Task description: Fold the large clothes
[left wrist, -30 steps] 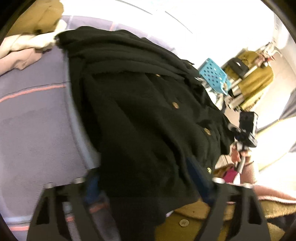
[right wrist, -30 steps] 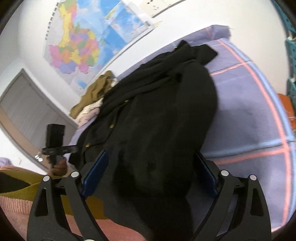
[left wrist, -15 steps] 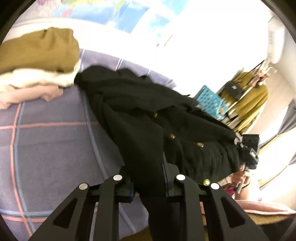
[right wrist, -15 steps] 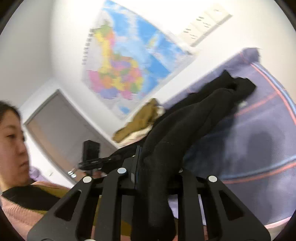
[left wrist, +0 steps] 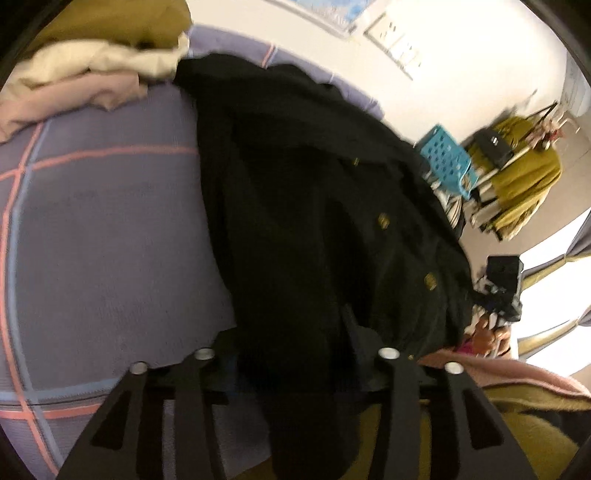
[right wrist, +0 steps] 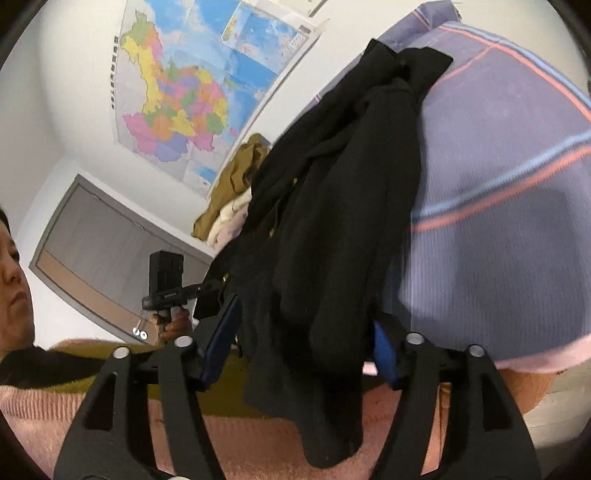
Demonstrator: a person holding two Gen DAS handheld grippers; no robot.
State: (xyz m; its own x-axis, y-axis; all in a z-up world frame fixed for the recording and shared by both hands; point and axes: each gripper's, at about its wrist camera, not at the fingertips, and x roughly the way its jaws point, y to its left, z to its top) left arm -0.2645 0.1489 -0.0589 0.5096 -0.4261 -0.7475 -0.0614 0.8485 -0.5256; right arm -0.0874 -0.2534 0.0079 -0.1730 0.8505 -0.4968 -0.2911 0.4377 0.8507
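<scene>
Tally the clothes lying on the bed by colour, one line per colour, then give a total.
Black: 1, the coat
Mustard: 1, the top garment of the pile
Cream: 1, the garment under it
Pale pink: 1, the bottom garment
Total: 4 on the bed; more may be hidden in the pile.

Coloured wall map (right wrist: 192, 99), grey door (right wrist: 99, 258), blue perforated basket (left wrist: 448, 160), clothes rack with an olive garment (left wrist: 524, 184), lilac bedsheet (left wrist: 110, 240) with pink and blue lines, bright window (left wrist: 554, 306)
</scene>
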